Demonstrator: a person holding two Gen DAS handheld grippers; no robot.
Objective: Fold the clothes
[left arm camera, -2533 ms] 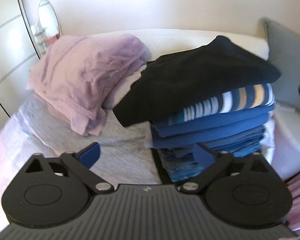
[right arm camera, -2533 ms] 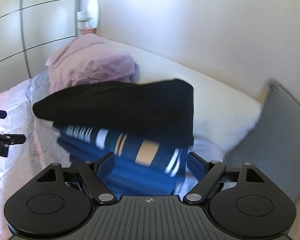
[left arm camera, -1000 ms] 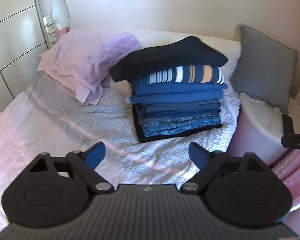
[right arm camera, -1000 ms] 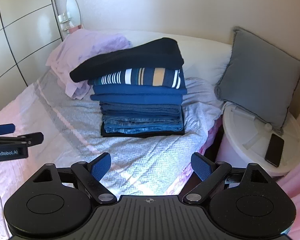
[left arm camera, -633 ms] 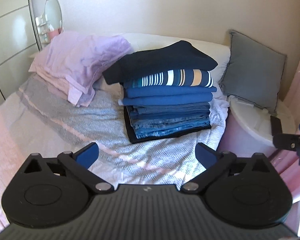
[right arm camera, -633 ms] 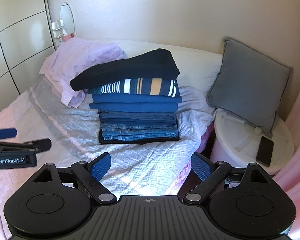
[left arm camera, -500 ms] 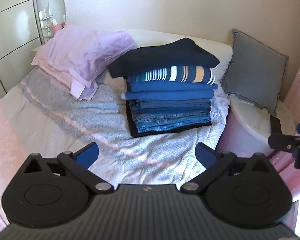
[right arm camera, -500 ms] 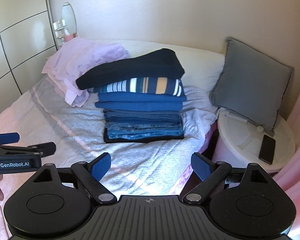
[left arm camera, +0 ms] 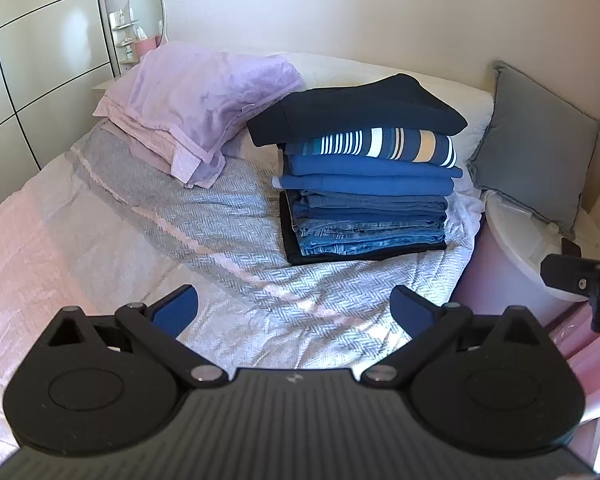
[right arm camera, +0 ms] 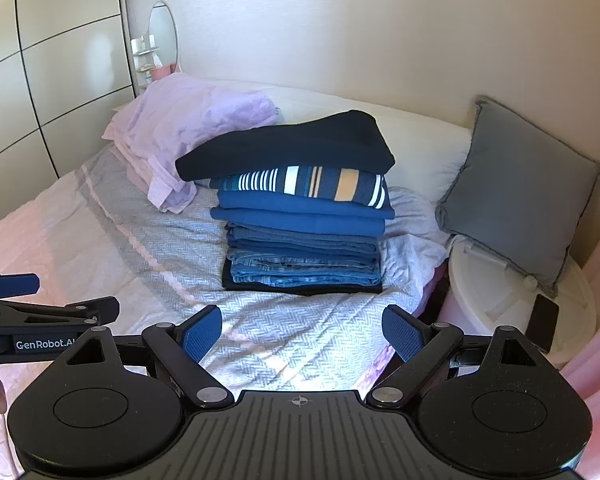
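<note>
On the bed [left arm camera: 148, 240], your stack's [right arm camera: 300, 220] overhanging black top [left arm camera: 356, 114] could slide; both grippers [left arm camera: 294, 304] [right arm camera: 302, 330] spread, empty.

Grey cushion [right arm camera: 520, 196] leaning against the wall, resting on a white round container [right arm camera: 512, 300] that carries a dark phone [right arm camera: 543, 322]. Lilac pillows [left arm camera: 196, 108] stacked on the bedspread [left arm camera: 140, 232]. Oval mirror [right arm camera: 163, 36] beside the panelled wardrobe [right arm camera: 52, 80].

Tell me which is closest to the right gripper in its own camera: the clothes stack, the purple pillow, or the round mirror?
1. Stack of folded blue and black clothes, straight ahead on the bed.
2. Crumpled purple pillow, behind it, to the left.
3. Round wall mirror, farthest, back left.
</note>
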